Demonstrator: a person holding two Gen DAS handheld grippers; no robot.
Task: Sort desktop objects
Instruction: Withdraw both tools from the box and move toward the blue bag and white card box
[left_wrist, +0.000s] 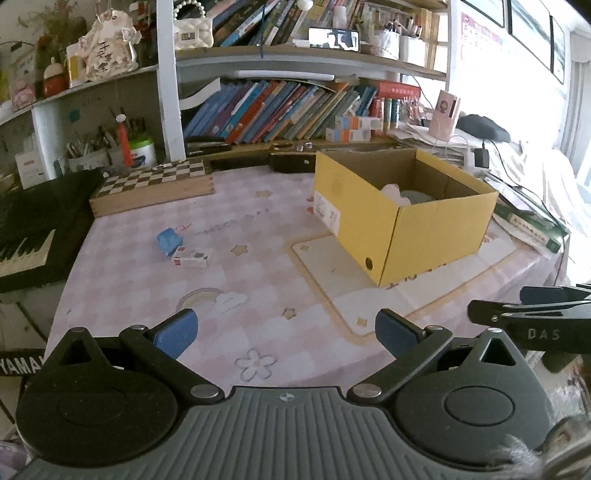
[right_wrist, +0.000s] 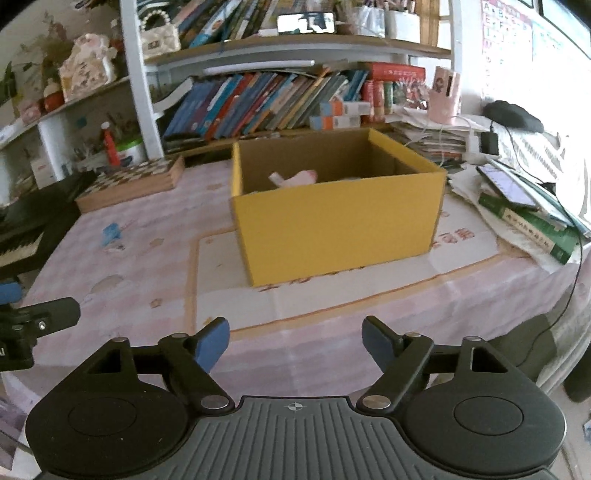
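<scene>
Item one, my left gripper (left_wrist: 283, 330): jaws spread wide, holding nothing, low in the frame over the pink checked tablecloth (left_wrist: 258, 280); my right gripper (right_wrist: 295, 341): likewise wide and bare. Item two, yellow cardboard box (left_wrist: 436, 229), open-topped, right of centre, with pale things lying inside. Item three, loose goods left of centre: a blue sharpener (left_wrist: 169, 240) touching a small white-and-red packet (left_wrist: 192, 257), well apart from the box.

My left gripper (left_wrist: 284, 330) hangs with its blue pads spread wide over the pink tablecloth (left_wrist: 258, 266). Centre-left lie a blue box (left_wrist: 169, 240) and a small white carton (left_wrist: 192, 258), touching. A yellow cardboard box (left_wrist: 402, 210) sits centre-right.
</scene>
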